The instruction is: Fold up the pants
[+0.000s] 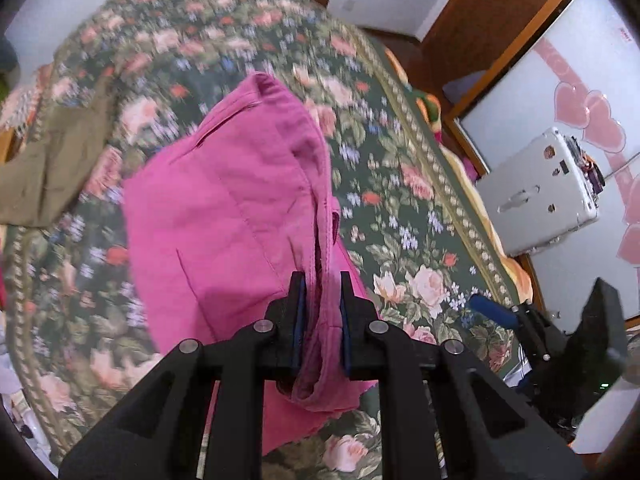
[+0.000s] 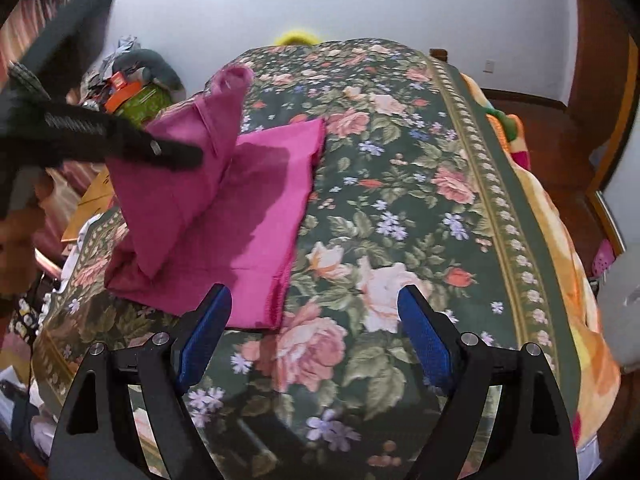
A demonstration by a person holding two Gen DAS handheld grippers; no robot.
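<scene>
The pink pants (image 1: 224, 208) hang lifted from my left gripper (image 1: 322, 280), which is shut on a bunched edge of the fabric above the bed. In the right wrist view the pants (image 2: 256, 216) lie partly flat on the floral bedspread (image 2: 420, 200), with one part pulled up at the left by the left gripper (image 2: 176, 154). My right gripper (image 2: 314, 300) is open and empty, just above the bedspread near the pants' near edge. It also shows at the right of the left wrist view (image 1: 560, 320).
An olive-brown garment (image 1: 52, 168) lies on the bed's left side. A white case (image 1: 544, 192) stands against a wardrobe with pink hearts at the right. Clutter (image 2: 132, 84) is piled beside the bed at the left. A yellow object (image 2: 296, 37) sits at the bed's far end.
</scene>
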